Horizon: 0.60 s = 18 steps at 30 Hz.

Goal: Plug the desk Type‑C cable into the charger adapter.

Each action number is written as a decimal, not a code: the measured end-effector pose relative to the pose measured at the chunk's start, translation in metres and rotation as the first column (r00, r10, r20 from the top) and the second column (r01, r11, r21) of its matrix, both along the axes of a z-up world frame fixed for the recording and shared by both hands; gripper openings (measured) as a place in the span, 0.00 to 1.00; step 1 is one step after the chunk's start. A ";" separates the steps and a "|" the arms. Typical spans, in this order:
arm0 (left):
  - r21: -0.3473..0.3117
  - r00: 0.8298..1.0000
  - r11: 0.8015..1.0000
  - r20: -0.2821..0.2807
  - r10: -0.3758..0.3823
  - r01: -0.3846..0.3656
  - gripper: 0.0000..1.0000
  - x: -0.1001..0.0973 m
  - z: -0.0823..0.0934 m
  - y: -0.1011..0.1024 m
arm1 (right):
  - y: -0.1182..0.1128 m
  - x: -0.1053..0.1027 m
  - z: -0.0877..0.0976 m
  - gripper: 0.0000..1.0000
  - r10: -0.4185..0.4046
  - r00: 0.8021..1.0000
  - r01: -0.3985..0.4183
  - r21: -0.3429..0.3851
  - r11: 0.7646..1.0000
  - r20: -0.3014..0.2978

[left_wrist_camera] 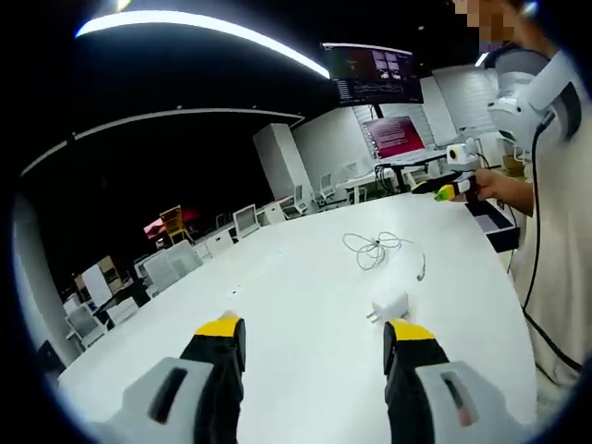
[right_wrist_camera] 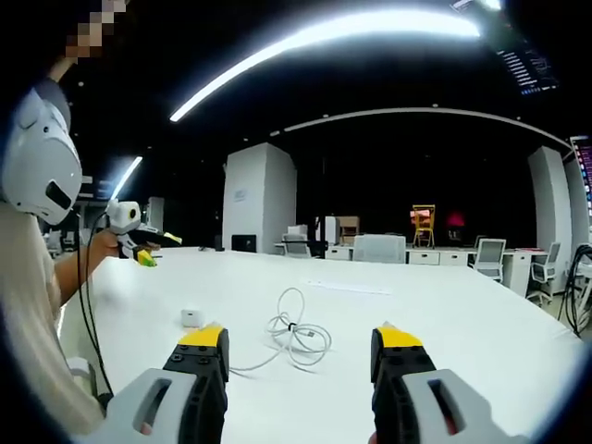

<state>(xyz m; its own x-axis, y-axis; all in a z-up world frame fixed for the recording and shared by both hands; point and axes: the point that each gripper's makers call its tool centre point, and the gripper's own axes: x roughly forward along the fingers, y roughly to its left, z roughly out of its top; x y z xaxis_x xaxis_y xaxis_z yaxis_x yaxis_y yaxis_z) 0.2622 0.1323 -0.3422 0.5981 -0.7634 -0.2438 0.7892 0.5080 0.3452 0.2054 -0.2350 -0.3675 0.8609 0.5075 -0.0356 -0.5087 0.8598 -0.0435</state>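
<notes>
Both my tools, left tool [left_wrist_camera: 314, 338] and right tool [right_wrist_camera: 294, 344], are wide open and empty over the white worktop [left_wrist_camera: 305, 277]; the small hard charger [left_wrist_camera: 389, 307] sits just ahead of my left tool, good to pinch by its sides, and the thin, floppy cable [right_wrist_camera: 294, 335] lies coiled just ahead of my right tool, best held near its stiff plug.

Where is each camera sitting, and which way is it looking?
Left gripper view: rides on the left gripper, jaws apart and empty, looking across the white table at the charger adapter and coiled cable; the person's torso and the right gripper show at right.
Right gripper view: rides on the right gripper, jaws apart and empty, facing the cable and adapter; the person's arm and the left gripper show at left.
Shared: table, cable, adapter.
</notes>
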 end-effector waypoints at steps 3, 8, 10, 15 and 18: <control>0.023 1.000 0.999 -0.004 -0.022 0.022 0.60 -0.001 -0.002 -0.003 | 0.000 -0.001 0.000 0.63 0.002 1.000 -0.002 -0.004 1.000 0.000; 0.159 0.996 0.983 -0.013 -0.088 0.089 0.61 -0.005 -0.014 -0.009 | 0.001 -0.004 -0.001 0.64 0.004 1.000 -0.004 -0.023 1.000 0.003; 0.162 0.995 0.981 -0.017 -0.102 0.103 0.61 -0.005 -0.013 -0.012 | 0.001 -0.004 -0.001 0.64 0.005 1.000 -0.005 -0.026 1.000 0.003; 0.189 0.991 0.973 -0.029 -0.128 0.131 0.60 -0.002 -0.016 -0.015 | 0.003 -0.007 -0.003 0.64 0.016 1.000 -0.016 -0.035 0.999 -0.004; 0.199 0.988 0.968 -0.031 -0.150 0.153 0.61 -0.003 -0.016 -0.018 | 0.005 -0.009 -0.006 0.64 0.028 0.999 -0.029 -0.050 0.998 -0.015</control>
<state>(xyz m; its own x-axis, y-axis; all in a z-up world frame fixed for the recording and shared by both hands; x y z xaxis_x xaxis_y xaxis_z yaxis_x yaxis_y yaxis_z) 0.2594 0.1142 -0.3578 0.4745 -0.7794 -0.4091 0.8574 0.3042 0.4150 0.1963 -0.2297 -0.3734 0.8453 0.5292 -0.0738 -0.5340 0.8418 -0.0791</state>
